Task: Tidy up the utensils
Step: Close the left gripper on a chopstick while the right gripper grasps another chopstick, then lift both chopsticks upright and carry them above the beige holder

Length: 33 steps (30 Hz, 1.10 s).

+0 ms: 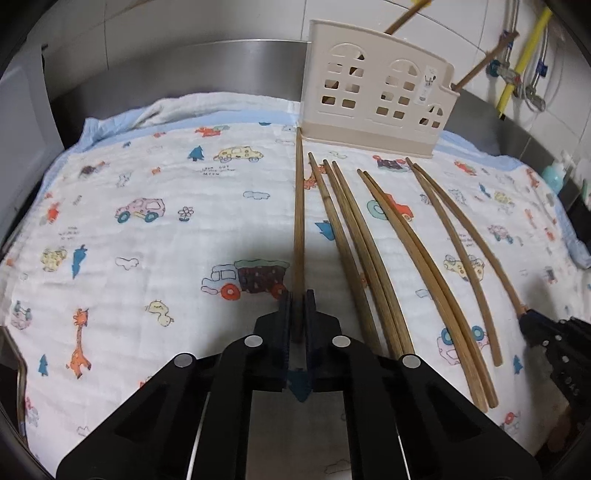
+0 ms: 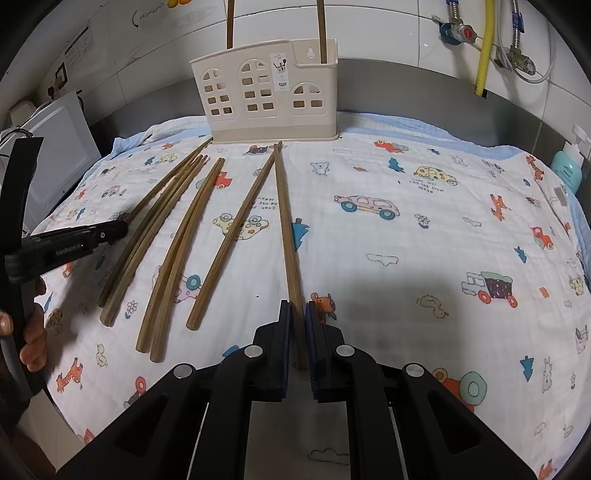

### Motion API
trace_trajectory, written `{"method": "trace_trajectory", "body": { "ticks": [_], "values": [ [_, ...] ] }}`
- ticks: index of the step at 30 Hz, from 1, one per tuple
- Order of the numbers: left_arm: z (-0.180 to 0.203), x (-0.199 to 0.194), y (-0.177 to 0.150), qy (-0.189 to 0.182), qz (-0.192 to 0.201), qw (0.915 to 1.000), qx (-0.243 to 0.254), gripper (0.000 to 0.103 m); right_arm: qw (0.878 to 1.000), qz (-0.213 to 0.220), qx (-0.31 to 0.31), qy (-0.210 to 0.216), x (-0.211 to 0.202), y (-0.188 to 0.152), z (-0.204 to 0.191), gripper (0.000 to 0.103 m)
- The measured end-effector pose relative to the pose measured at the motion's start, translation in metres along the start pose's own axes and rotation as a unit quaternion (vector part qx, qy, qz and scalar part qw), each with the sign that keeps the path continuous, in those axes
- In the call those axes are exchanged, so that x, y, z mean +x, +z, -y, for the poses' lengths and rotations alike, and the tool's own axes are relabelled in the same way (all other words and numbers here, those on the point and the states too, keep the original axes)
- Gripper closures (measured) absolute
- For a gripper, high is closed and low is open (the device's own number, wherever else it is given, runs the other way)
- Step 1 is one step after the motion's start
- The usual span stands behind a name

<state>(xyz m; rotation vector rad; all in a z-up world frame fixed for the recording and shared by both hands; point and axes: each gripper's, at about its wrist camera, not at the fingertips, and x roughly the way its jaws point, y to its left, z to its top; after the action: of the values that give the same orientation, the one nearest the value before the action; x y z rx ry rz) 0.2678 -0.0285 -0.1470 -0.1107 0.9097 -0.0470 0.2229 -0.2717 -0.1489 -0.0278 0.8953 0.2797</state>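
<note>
Several brown wooden chopsticks (image 1: 369,251) lie fanned out on a cartoon-print cloth (image 1: 147,229) in front of a cream house-shaped holder (image 1: 376,92). Two chopsticks (image 2: 321,29) stand in the holder (image 2: 273,99). My left gripper (image 1: 298,299) is shut on the near end of the leftmost chopstick (image 1: 299,206), whose far tip reaches the holder's base. My right gripper (image 2: 297,308) is shut on the near end of the rightmost chopstick (image 2: 286,229). Each gripper also shows in the other's view: the right gripper (image 1: 532,321) at the right edge, the left gripper (image 2: 110,230) at the left with a hand (image 2: 33,332) behind it.
A steel back wall (image 1: 184,70) and white tiles rise behind the cloth. A white appliance (image 2: 55,147) stands at the left and a blue-green bottle (image 2: 567,166) at the right. A yellow hose and valves (image 2: 484,48) hang on the wall.
</note>
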Motion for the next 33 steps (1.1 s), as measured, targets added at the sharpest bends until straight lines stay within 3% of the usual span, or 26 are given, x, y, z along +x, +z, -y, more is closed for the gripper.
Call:
{"method": "trace_trajectory", "body": {
  "ticks": [6,12,21,27,33],
  "values": [
    [-0.012,-0.017,0.001,-0.018,0.016,0.9997,-0.002,0.098,1.000,0.018,0.001,-0.002,-0.017,0.004,0.000,0.095],
    [-0.017,-0.054,0.008,-0.041,0.060,0.9974,0.007,0.098,0.998,0.064,-0.019,-0.008,-0.055,0.025,-0.008,0.096],
    [-0.018,-0.102,0.026,-0.072,0.124,0.9896,0.014,0.098,0.991,0.127,-0.040,0.001,-0.101,0.079,-0.018,0.096],
    [-0.021,-0.117,0.042,-0.092,0.145,0.9851,0.015,0.098,0.989,0.140,-0.055,0.008,-0.116,0.116,-0.024,0.096],
    [-0.018,-0.126,0.072,-0.080,0.151,0.9847,0.034,0.098,0.986,0.155,-0.068,0.010,-0.133,0.160,-0.024,0.096]
  ]
}}
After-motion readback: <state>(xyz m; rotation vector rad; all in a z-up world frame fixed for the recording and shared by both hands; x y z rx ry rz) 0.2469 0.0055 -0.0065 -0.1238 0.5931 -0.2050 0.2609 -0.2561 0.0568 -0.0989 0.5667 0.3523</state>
